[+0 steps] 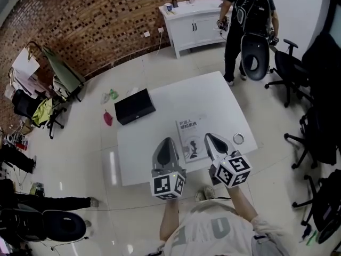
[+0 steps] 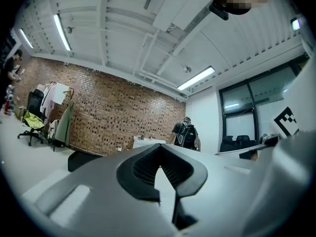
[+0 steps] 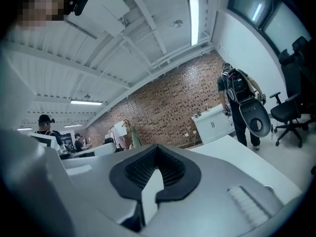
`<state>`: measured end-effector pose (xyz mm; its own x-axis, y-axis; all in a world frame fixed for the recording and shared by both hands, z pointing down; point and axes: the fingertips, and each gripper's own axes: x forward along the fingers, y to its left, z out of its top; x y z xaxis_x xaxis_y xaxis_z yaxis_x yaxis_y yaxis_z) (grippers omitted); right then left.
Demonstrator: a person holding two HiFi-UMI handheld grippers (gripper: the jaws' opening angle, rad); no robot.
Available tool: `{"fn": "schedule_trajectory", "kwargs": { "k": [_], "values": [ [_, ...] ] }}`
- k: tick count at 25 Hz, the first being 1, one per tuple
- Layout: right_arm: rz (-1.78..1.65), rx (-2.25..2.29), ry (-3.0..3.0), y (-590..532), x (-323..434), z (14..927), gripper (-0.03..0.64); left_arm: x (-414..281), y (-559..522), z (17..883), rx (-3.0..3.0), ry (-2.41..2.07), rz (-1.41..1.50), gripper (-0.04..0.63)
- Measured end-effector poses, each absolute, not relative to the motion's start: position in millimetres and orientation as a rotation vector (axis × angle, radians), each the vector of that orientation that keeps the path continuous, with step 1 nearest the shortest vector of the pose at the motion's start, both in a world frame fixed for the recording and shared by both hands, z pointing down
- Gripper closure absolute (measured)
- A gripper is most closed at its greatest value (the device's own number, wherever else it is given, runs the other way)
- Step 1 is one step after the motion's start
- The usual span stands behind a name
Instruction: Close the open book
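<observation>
1. Book [image 1: 188, 136] lies flat and closed on the white tabletop [image 1: 176, 97], pale cover up with dark print on it, a little toward 6 o'clock from the tabletop's middle.
2. The left hand-held gripper [image 1: 167, 143] shows just beside the book at its 8 o'clock. Its own view shows the dark ribbed pads brought together at the tips with nothing between them, so it is closed and empty.
3. The right hand-held gripper [image 1: 209, 138] shows at the book's 3 to 4 o'clock, its tip right at the book's right-hand edge in the head view. Whether it touches the cover cannot be told from there. Its own view shows the pads meeting at the tips with nothing caught in them: closed and empty.
4. Both gripper views look level across the room at the brick wall [image 1: 96, 20] and the ceiling rather than down at the book.
5. A black case [image 1: 135, 106] sits at the tabletop's 10 o'clock corner, well apart from the book.
6. A small round object [image 1: 238, 138] lies near the tabletop's edge at 3 o'clock from the book, just past the right hand-held gripper.
7. A person in dark clothes [image 1: 242, 31] stands off the tabletop at 1 o'clock, beside a white cabinet [image 1: 194, 28].
8. Black office chairs [image 1: 290, 71] stand along the 3 o'clock side of the room.
</observation>
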<state>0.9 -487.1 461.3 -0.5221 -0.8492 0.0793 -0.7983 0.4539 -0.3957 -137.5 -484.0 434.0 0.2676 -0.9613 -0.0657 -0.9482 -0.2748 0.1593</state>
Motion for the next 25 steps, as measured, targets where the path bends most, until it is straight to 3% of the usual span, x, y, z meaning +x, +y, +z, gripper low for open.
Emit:
{"fn": "schedule_trajectory", "kwargs": {
  "k": [18,25],
  "values": [
    [-0.798,-1.481,2.575,-413,-17,512,0.612,-175,-420,468,2.284,-1.779,-0.299,0.58],
    [-0.753,-1.443,2.563,-342,1,503,0.612,-143,-357,469,2.291,-1.668,-0.36,0.58]
  ]
}}
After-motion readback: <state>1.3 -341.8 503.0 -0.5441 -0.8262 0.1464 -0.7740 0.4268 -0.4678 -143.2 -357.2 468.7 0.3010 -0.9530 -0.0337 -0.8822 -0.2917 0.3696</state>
